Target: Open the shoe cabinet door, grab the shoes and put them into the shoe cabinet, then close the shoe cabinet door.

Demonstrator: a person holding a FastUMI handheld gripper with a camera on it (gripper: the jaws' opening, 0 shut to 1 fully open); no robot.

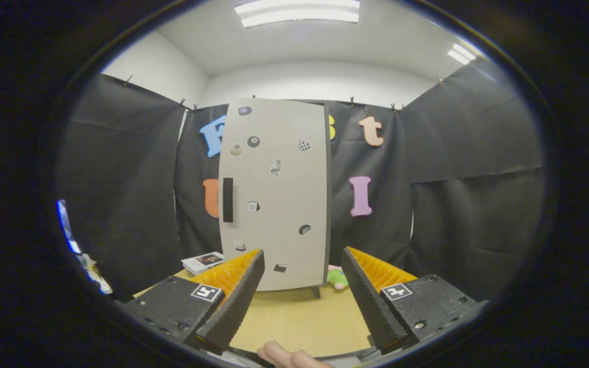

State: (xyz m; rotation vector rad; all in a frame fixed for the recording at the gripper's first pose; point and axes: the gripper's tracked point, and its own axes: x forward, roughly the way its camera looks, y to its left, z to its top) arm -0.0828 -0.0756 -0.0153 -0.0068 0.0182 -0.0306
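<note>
A tall pale shoe cabinet (279, 204) stands upright on the wooden table (299, 317), straight ahead of my fingers. Its door is shut, with a dark vertical handle (228, 200) near its left edge and several small stickers on the front. My gripper (302, 266) is open, its fingers spread wide with only table and the cabinet's foot between them. It is apart from the cabinet, well short of the handle. A small green and pink thing (337, 277) lies on the table by the cabinet's right foot, partly hidden behind the right finger; I cannot tell what it is.
A flat white box or booklet (203, 262) lies on the table left of the cabinet, just beyond the left finger. Black cloth walls close the booth behind and on both sides. A person's fingertips (287, 356) show below the gripper.
</note>
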